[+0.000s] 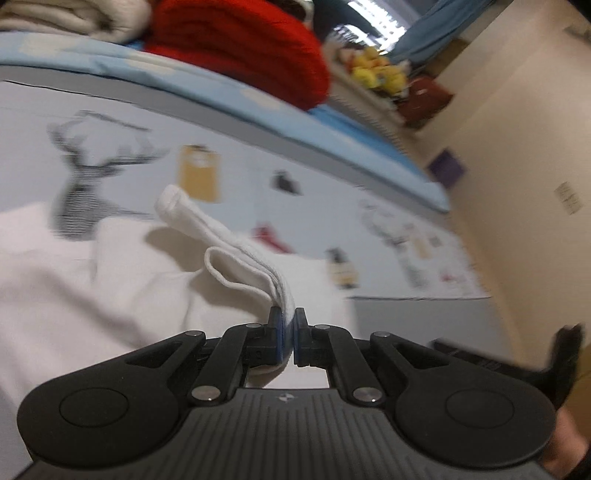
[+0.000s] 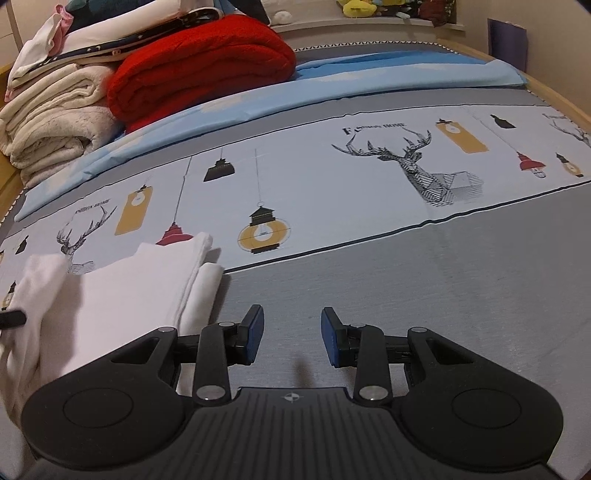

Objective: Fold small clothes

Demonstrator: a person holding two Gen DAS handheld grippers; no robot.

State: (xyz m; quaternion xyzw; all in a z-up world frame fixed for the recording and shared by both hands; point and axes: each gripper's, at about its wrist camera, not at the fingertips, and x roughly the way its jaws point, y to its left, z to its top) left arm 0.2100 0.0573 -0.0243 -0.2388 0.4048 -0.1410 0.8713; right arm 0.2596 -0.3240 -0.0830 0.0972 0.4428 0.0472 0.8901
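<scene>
A white garment (image 1: 110, 280) lies spread on the printed bed cover (image 1: 314, 192). My left gripper (image 1: 287, 325) is shut on a hemmed strap or edge of it (image 1: 236, 254), which lifts up off the cloth in a folded strip. In the right wrist view the same white garment (image 2: 122, 288) lies partly folded at the left, on the grey band of the cover (image 2: 443, 288). My right gripper (image 2: 292, 334) hangs open over the bare grey cover to the right of the garment, with nothing between its blue pads (image 2: 255, 334).
A folded red blanket (image 2: 199, 70) and a stack of cream blankets (image 2: 51, 122) sit at the far left of the bed on a light blue sheet (image 2: 369, 77). Plush toys (image 2: 358, 5) line a shelf behind. A beige wall (image 1: 517, 129) runs along the bed's right side.
</scene>
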